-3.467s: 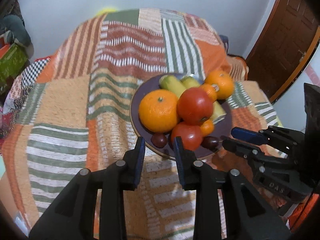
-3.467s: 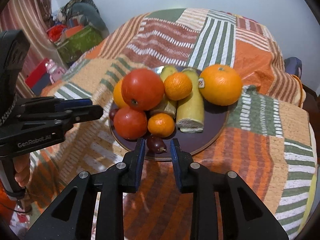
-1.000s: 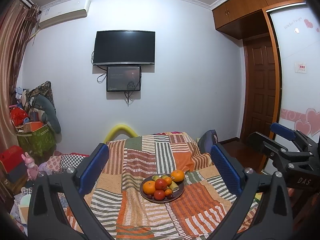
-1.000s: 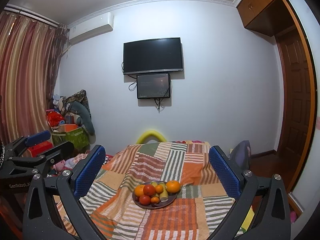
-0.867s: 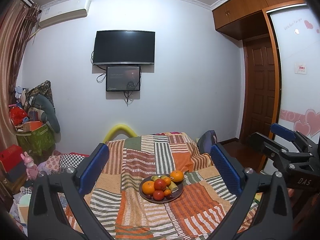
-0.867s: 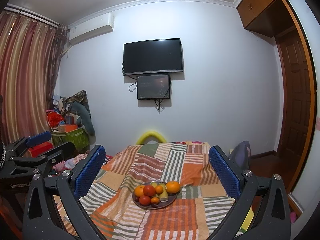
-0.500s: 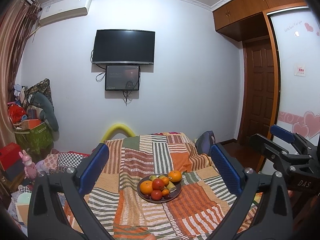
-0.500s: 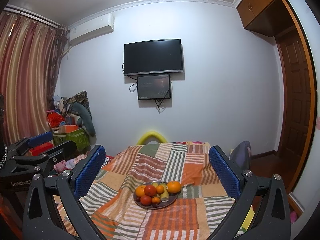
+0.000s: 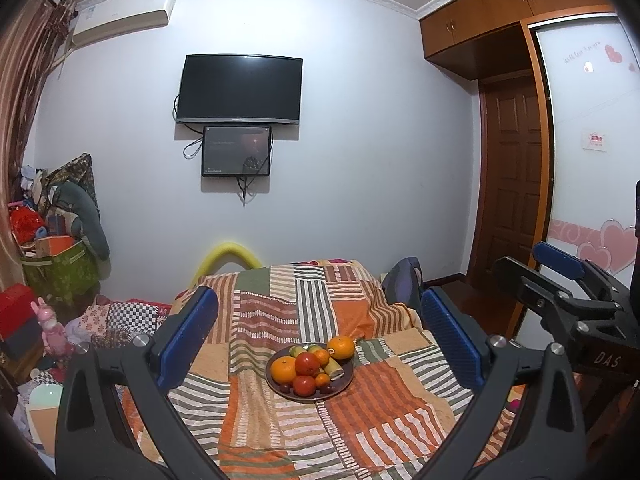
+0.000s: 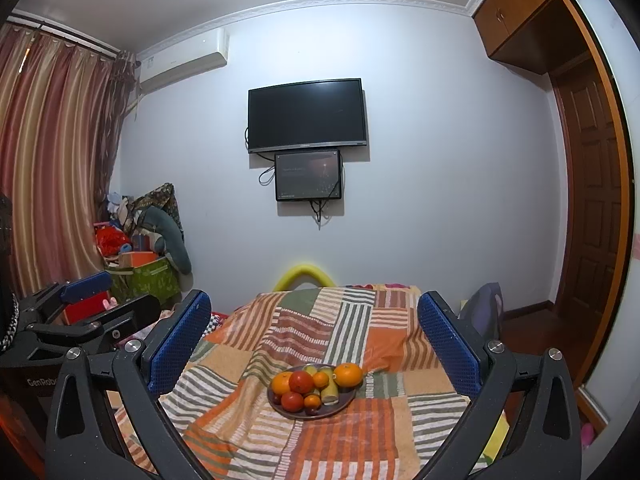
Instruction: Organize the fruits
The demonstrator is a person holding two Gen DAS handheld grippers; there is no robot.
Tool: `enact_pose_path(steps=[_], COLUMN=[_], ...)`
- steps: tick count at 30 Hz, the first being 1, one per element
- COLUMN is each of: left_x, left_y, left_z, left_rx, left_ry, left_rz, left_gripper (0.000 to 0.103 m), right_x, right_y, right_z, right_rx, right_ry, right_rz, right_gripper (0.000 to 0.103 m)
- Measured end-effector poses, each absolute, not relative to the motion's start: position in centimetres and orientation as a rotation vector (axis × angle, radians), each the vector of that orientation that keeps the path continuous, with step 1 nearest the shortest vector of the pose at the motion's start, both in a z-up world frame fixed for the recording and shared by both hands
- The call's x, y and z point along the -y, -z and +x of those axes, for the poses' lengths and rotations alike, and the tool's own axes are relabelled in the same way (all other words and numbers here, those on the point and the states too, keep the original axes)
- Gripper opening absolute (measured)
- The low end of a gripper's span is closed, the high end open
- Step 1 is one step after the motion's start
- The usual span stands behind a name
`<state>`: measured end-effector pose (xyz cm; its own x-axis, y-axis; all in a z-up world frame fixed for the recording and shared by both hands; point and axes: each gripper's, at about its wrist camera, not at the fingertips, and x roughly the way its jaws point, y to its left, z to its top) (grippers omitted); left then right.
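Both grippers hang well back from the table, and the left gripper (image 9: pixel 320 332) has its blue-padded fingers (image 9: pixel 188 336) spread wide, gripping nothing. The right gripper (image 10: pixel 314 334) is splayed just the same, nothing between its pads. Far ahead, the dark plate (image 9: pixel 340 384) sits on the striped patchwork cloth (image 9: pixel 380 408), heaped with oranges (image 9: pixel 341 347), tomatoes (image 9: pixel 307 363) and a banana (image 10: pixel 329 392).

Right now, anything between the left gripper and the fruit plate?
Nothing but striped patchwork blanket. In the left wrist view, the open left gripper frames the plate from a distance, holding nothing.
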<state>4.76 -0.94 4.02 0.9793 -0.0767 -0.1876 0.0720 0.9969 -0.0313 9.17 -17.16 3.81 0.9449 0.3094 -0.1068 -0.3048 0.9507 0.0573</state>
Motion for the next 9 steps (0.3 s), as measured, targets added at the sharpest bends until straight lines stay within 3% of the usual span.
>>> enact_pose_path(steps=[9], left_x=[0.95], left_y=[-3.78], left_z=[5.17], left_rx=[-0.212], left_ry=[0.076], left_rz=[-0.029], left_gripper=[0.103], right_x=[17.32], right_y=[-3.44], right_z=[9.65], right_rx=[-0.141], right_ry=[-0.318], right_rz=[0.058], right_gripper=[0.103])
